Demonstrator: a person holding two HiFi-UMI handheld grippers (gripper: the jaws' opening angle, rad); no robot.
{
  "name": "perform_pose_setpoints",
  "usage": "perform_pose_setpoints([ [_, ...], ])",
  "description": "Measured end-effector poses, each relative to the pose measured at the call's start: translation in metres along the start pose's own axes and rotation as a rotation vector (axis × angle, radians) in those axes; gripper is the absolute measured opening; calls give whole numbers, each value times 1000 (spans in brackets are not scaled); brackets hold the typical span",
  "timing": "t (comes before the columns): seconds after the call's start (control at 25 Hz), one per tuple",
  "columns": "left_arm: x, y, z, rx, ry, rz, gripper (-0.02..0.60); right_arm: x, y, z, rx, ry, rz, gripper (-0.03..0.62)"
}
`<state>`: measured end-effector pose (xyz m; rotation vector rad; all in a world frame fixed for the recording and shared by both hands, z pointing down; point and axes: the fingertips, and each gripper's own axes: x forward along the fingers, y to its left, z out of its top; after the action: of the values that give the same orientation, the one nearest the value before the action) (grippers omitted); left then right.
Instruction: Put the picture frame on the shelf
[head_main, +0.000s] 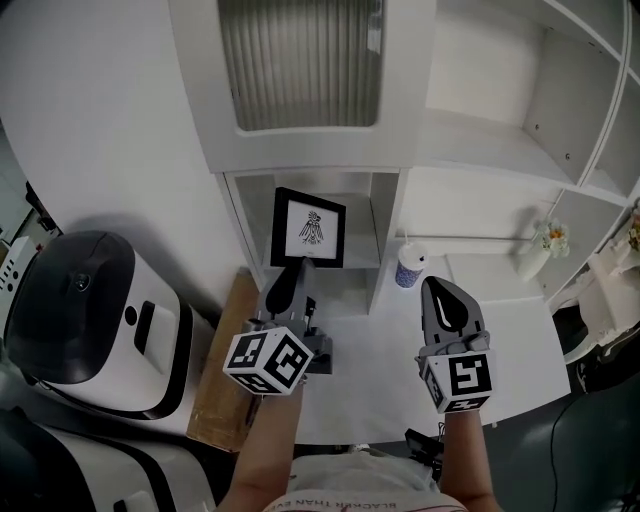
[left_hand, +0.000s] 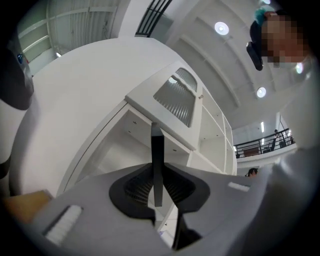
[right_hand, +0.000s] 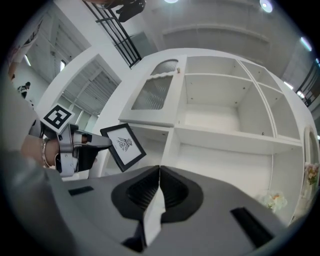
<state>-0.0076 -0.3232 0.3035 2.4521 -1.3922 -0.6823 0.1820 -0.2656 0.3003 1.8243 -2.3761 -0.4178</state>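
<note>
The picture frame (head_main: 308, 228) is black with a white mat and a small dark drawing. It is held upright in front of a low compartment of the white shelf unit (head_main: 405, 140). My left gripper (head_main: 291, 284) is shut on the frame's lower edge. In the left gripper view the frame (left_hand: 157, 155) shows edge-on, pinched between the pads of the left gripper (left_hand: 157, 186). My right gripper (head_main: 449, 304) hovers to the right, shut and empty. The right gripper view shows the frame (right_hand: 123, 146) tilted, at the left gripper's tip (right_hand: 102, 142), and the right gripper (right_hand: 159, 176) with its jaws together.
A blue and white cup (head_main: 410, 267) stands on the low ledge right of the frame. A small vase of flowers (head_main: 545, 243) sits further right. A large white and black machine (head_main: 95, 320) fills the left side, with a brown board (head_main: 228, 365) beside it.
</note>
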Motion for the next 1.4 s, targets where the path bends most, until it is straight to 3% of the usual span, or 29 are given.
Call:
perform_pose_setpoints([
  [0.12, 8, 8, -9, -43, 10, 21, 67, 8, -4, -5, 0, -1, 21, 9],
  [0.44, 20, 34, -39, -280, 21, 75, 67, 20, -15, -22, 4, 12, 51, 9],
  [0.84, 35, 43, -74, -606, 34, 37, 67, 35, -25, -39, 9, 28, 65, 9],
  [1.4, 36, 73, -111, -848, 55, 105, 68, 53, -17, -57, 21, 59, 98, 9],
])
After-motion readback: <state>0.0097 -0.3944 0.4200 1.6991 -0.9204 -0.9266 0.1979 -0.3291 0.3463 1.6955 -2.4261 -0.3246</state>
